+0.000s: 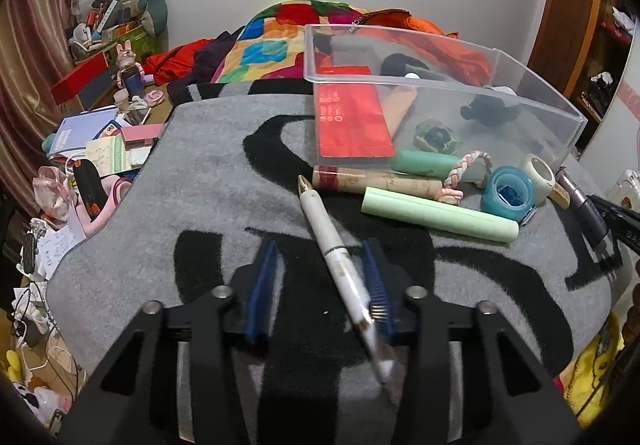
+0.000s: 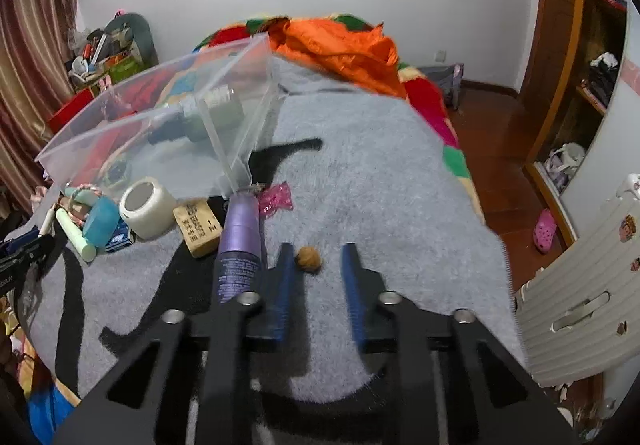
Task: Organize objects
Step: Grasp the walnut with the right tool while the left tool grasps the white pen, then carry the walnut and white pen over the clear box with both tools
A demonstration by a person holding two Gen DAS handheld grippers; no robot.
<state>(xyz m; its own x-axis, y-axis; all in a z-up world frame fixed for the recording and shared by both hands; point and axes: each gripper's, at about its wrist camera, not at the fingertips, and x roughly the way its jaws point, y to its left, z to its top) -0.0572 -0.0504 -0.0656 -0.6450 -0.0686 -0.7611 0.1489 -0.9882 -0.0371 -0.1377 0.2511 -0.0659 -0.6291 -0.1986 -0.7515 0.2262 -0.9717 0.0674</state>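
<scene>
Between our left gripper's (image 1: 320, 277) open fingers lies the white pen with a gold tip (image 1: 336, 257), against the right pad, ungripped; we judge closing on it comes next, then carrying it to the clear plastic box (image 1: 440, 57). Ahead of our right gripper (image 2: 318, 277), open and empty, sits a small brown walnut-like ball (image 2: 309, 258) beside the purple bottle (image 2: 239, 245), on the grey-and-black blanket (image 2: 380, 173) covering a bed in a cluttered bedroom.

wooden block (image 2: 199, 228): dark printed Chinese characters, unreadable | red box (image 1: 352, 124): small white print, illegible | purple bottle (image 2: 237, 245): fine print, illegible
</scene>
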